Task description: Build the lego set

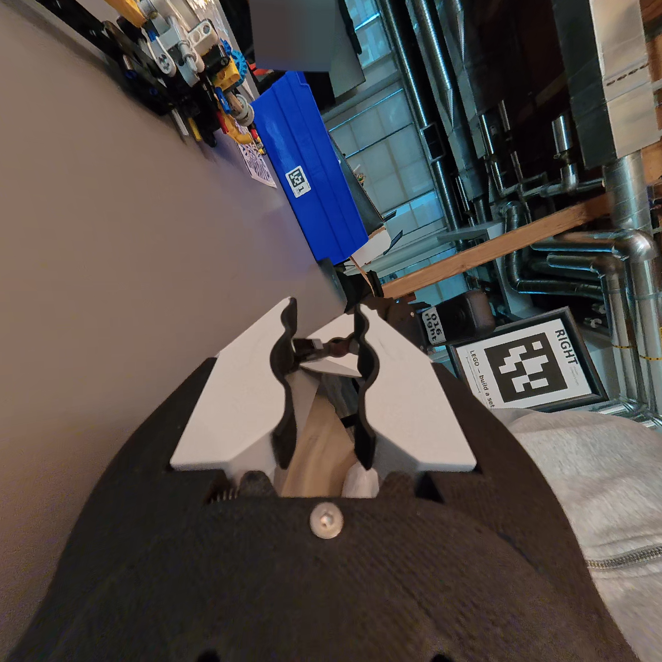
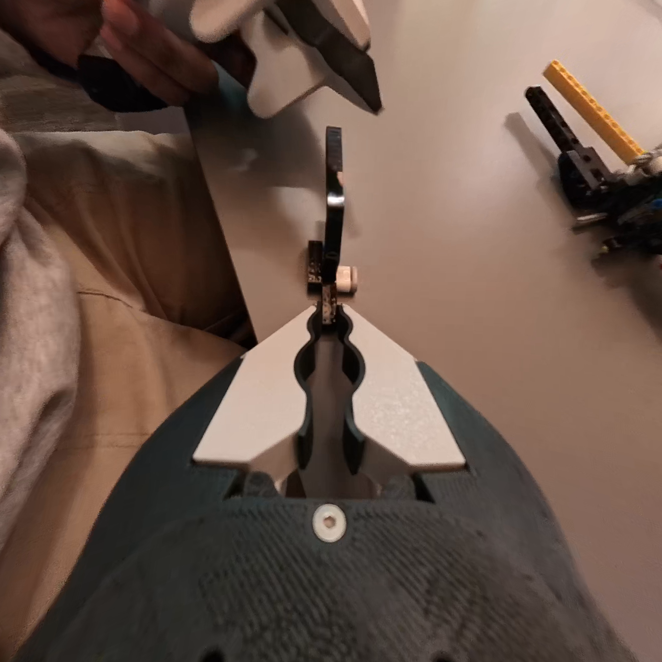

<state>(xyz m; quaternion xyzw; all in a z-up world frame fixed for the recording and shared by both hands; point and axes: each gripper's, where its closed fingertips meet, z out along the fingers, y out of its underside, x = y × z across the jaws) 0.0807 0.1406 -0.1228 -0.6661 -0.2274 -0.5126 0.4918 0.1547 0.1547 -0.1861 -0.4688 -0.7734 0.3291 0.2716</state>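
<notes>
I see the grey matte table (image 2: pixel 465 286) filling most of the right wrist view and tilted steeply in the left wrist view. On it sits the blue plastic storage bin (image 1: pixel 308 168) with a small white tag, near the far edge. Beside the bin is the partly built lego model of black, grey and yellow beams with blue gears (image 1: pixel 186 71); in the right wrist view it lies well off to the right (image 2: pixel 609 172). My left gripper (image 1: pixel 324 344), white fingers with black wavy pads, is narrowed around a small dark reddish lego pin piece (image 1: pixel 331 346) held between the pads, over the table edge; it also shows blurred at the top of the right wrist view (image 2: pixel 322 64). My right gripper (image 2: pixel 329 315) is nearly closed, its tips pinching the bottom end of a long black curved lego piece (image 2: pixel 335 200) that stands up from the tips above the table, with a small white connector (image 2: pixel 347 276) sticking out of its side.
</notes>
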